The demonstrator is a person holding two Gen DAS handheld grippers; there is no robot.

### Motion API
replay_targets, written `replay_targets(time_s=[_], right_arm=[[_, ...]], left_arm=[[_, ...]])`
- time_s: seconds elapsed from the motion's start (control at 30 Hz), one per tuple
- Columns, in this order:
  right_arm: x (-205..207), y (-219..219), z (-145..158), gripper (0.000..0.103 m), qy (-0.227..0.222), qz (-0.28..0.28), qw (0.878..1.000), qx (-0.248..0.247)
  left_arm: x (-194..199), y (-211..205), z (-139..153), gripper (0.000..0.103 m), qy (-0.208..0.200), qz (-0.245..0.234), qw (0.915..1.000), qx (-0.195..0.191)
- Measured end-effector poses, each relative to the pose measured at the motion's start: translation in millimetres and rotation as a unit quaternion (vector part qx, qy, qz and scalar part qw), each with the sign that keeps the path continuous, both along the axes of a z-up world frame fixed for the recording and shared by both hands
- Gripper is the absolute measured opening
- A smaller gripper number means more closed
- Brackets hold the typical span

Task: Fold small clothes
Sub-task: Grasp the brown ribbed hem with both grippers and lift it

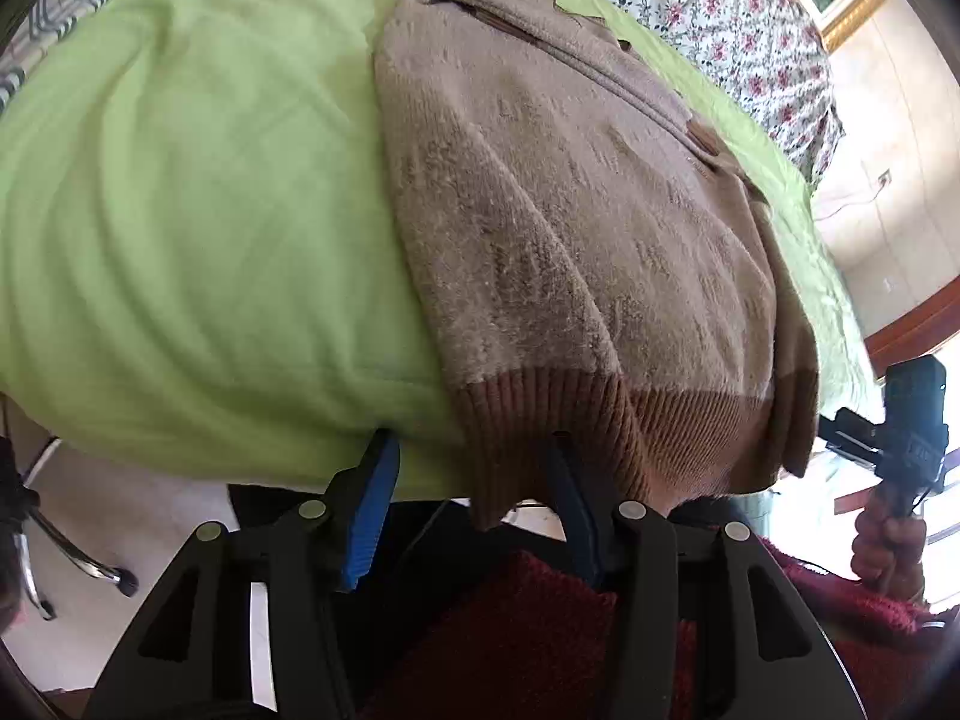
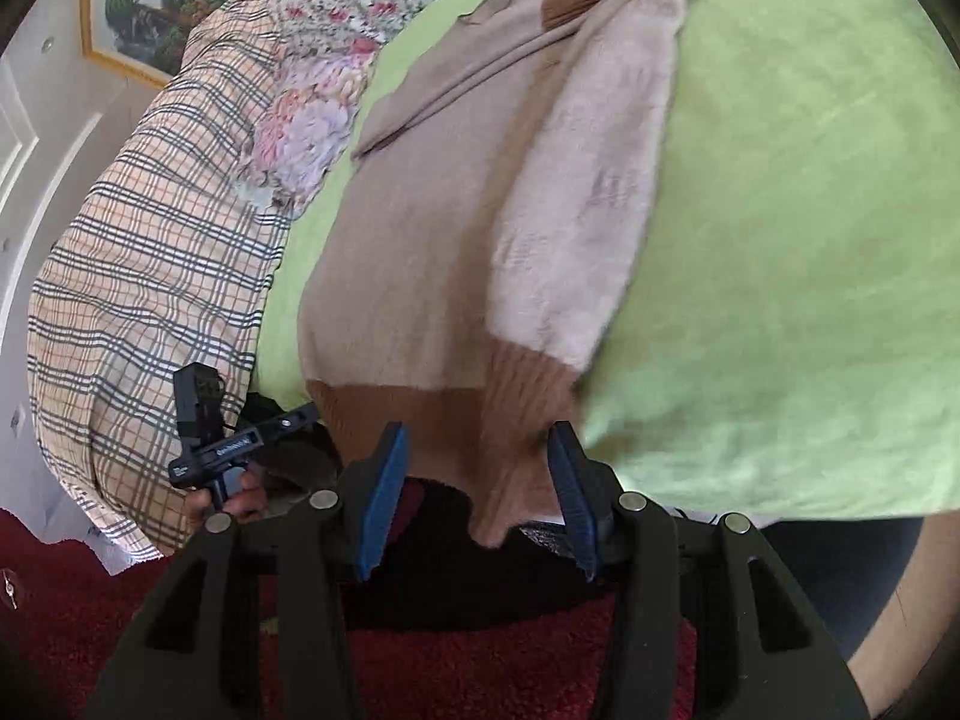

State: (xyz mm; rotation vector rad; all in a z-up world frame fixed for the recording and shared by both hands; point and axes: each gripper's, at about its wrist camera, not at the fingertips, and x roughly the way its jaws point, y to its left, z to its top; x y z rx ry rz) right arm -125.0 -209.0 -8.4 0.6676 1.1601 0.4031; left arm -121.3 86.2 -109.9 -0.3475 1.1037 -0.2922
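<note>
Sweater (image 1: 570, 228) is the thing being folded, a fuzzy beige knit with a darker brown ribbed hem (image 1: 600, 420), lying lengthwise on a lime green blanket (image 1: 180, 210) that covers the bed. It looks folded in along its length already, with one side panel laid over the body, and a sleeve with a brown cuff (image 2: 573, 3) sits up near the far end. The hem end hangs a bit over the near edge of the bed, and one corner of it droops down lower than the rest.

Left gripper (image 1: 474, 492) is right at that hem: its blue pads (image 1: 375, 516) stand apart, the drooping corner hangs in the gap, nothing is pinched. Right gripper (image 2: 480, 492) looks much the same from its own camera, pads spread with the hem corner dangling between them and not clamped, though that shot is a bit blurry. No earlier shot here, so just saying how they sit.

Each camera catches the other hand off to the side, gripping its black handle (image 1: 912, 420). Further out there's a plaid cover (image 2: 150, 276) and a floral quilt (image 1: 708, 18) at the edge of the bed, a framed landscape picture (image 2: 162, 6) on the wall, dark red carpet (image 2: 528, 672) underneath, and a chair's chrome legs on castors (image 1: 78, 564) beside the bed
</note>
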Motion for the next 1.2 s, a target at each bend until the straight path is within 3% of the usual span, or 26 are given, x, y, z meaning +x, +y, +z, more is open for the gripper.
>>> replay_targets(time_s=[0.1, 0.13, 0.17, 0.27, 0.3, 0.57, 0.7, 0.83, 0.93, 1.0, 1.07, 1.2], right_arm=[[5.7, 3.5, -2.5, 0.024, -0.002, 0.008, 1.000, -0.001], [6.2, 4.0, -2.3, 0.012, -0.004, 0.009, 1.000, -0.003], [5.6, 4.2, -0.4, 0.010, -0.008, 0.011, 1.000, -0.008], [-2.3, -0.3, 7.1, 0.006, -0.020, 0.017, 0.999, -0.026], [-5.7, -5.9, 10.7, 0.005, -0.024, 0.018, 0.999, -0.034], [-51.1, -98.7, 33.0, 0.004, -0.031, -0.079, 0.996, -0.039], [-50.2, -94.1, 15.2, 0.004, -0.024, -0.066, 0.997, -0.018], [-44.6, -75.6, -1.7, 0.004, -0.025, -0.040, 0.999, 0.003], [-40.1, -73.9, -13.3, 0.007, -0.025, -0.036, 0.999, 0.011], [-37.3, -77.2, -21.1, 0.019, -0.015, -0.034, 0.999, 0.002], [-36.4, -78.4, -24.8, 0.057, -0.020, -0.031, 0.999, 0.012], [-32.5, -76.1, -26.6, 0.060, -0.039, -0.014, 0.998, 0.055]], left_arm=[[8.4, -3.0, -3.0, 0.049, 0.004, -0.004, 0.9999, -0.010], [10.3, -4.8, -5.3, 0.045, 0.007, -0.007, 0.9998, -0.016], [10.8, -7.6, -6.4, 0.034, 0.008, -0.010, 0.9997, -0.020], [11.8, -14.7, -2.2, 0.010, -0.001, -0.026, 0.9996, -0.010], [9.0, -15.8, 1.7, 0.007, -0.010, -0.031, 0.9995, -0.001], [-17.0, 13.9, 48.0, 0.006, -0.079, -0.042, 0.9960, -0.001], [-13.6, 12.3, 48.1, 0.006, -0.092, -0.059, 0.9938, -0.021], [-5.9, 4.3, 33.7, 0.007, -0.078, -0.079, 0.9935, -0.026], [1.3, 3.5, 23.4, 0.009, -0.061, -0.091, 0.9934, -0.035], [4.2, 4.7, 17.7, 0.022, -0.054, -0.092, 0.9932, -0.046], [8.3, 8.4, 14.2, 0.043, -0.050, -0.091, 0.9929, -0.058], [12.9, 14.9, 6.8, 0.051, -0.046, -0.090, 0.9908, -0.090]])
